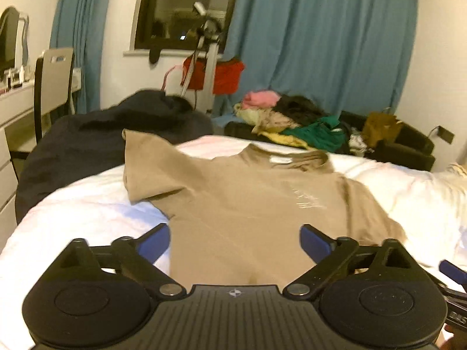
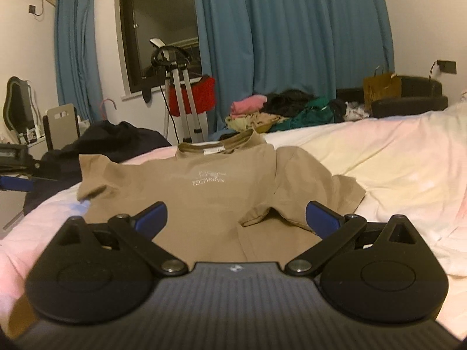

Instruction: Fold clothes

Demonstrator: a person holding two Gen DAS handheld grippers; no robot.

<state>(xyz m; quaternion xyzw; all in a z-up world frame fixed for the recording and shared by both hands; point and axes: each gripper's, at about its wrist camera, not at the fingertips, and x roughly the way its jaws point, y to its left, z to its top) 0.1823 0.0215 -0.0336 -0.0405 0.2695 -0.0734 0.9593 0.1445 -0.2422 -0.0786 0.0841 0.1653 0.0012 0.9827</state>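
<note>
A tan T-shirt (image 1: 233, 198) lies face up on the white bed (image 1: 87, 213), collar away from me, pale lettering on its chest. In the right wrist view the T-shirt (image 2: 204, 192) shows its right sleeve rumpled and creased over the body. My left gripper (image 1: 235, 233) is open just above the shirt's lower part, nothing between its blue fingers. My right gripper (image 2: 236, 210) is also open over the shirt's lower right side, holding nothing. The left gripper's blue finger (image 2: 14, 182) shows at the left edge of the right wrist view.
A dark blanket (image 1: 102, 134) is heaped at the bed's far left corner. A pile of mixed clothes (image 1: 292, 122) lies beyond the bed, beside a black armchair (image 1: 408, 143). A chair (image 1: 55, 78) and dresser stand left; a tripod (image 2: 181, 93) stands by the window.
</note>
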